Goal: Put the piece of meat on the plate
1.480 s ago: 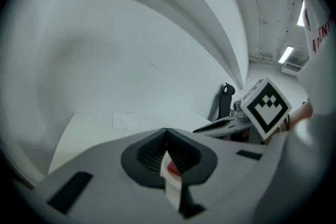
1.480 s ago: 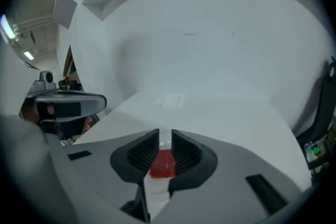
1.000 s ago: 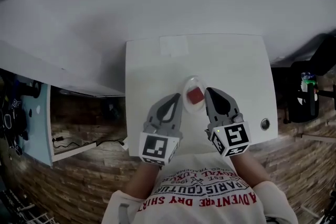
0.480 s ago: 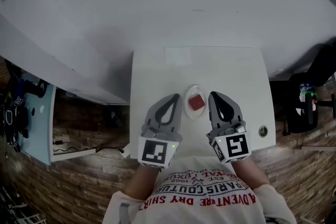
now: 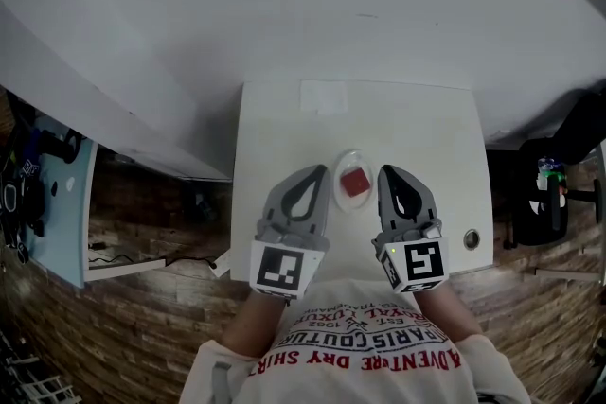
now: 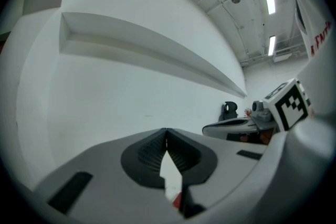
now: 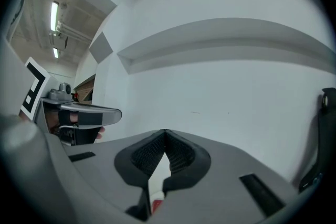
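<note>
sitting near the middle of the plate (image 5: 352,154), the piece of meat (image 5: 355,184) is showing as a small red block, flat on the dish with nothing touching it. the plate is resting on the white table (image 5: 284,137), a little toward the table's near edge.

the left gripper (image 5: 319,176) is hovering just left of the plate and the right gripper (image 5: 386,172) just right of it, the 2 flanking the dish without touching it or the meat. in the left gripper view the left gripper's tips are meeting with nothing pinched between them, and the right gripper view is showing the same for the right one: jaws together and empty.

judging by this layout, the placing step is looking finished and the task is at its end. the next move is calling for little: drawing both grippers back toward the near side, clear of the dish, without nudging the plate or tipping the meat.
</note>
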Motion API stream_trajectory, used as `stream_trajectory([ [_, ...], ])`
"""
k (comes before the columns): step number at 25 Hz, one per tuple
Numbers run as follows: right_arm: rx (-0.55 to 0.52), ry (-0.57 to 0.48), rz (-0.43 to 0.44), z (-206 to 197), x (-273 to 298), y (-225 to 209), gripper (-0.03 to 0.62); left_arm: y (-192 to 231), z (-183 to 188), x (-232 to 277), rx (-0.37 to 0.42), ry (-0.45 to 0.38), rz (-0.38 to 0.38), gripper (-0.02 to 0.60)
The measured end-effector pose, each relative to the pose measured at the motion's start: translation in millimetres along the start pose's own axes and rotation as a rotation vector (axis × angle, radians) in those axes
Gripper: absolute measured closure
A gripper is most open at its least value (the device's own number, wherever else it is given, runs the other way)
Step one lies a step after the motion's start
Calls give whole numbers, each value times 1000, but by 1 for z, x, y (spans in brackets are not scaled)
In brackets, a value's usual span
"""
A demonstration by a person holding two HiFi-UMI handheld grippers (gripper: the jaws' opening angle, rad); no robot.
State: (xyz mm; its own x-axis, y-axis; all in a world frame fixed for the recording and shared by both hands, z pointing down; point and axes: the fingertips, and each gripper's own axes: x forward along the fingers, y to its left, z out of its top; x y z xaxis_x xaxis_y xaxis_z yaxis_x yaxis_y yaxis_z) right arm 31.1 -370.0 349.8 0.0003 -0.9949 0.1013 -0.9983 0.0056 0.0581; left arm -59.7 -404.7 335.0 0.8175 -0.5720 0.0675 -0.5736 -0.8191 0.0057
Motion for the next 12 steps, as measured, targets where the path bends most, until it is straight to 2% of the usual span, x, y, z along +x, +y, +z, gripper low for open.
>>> stream_trajectory([
  [12, -2, 36, -8, -11, 5, 9, 582, 11, -11, 0, -6, 12, -8, 574],
])
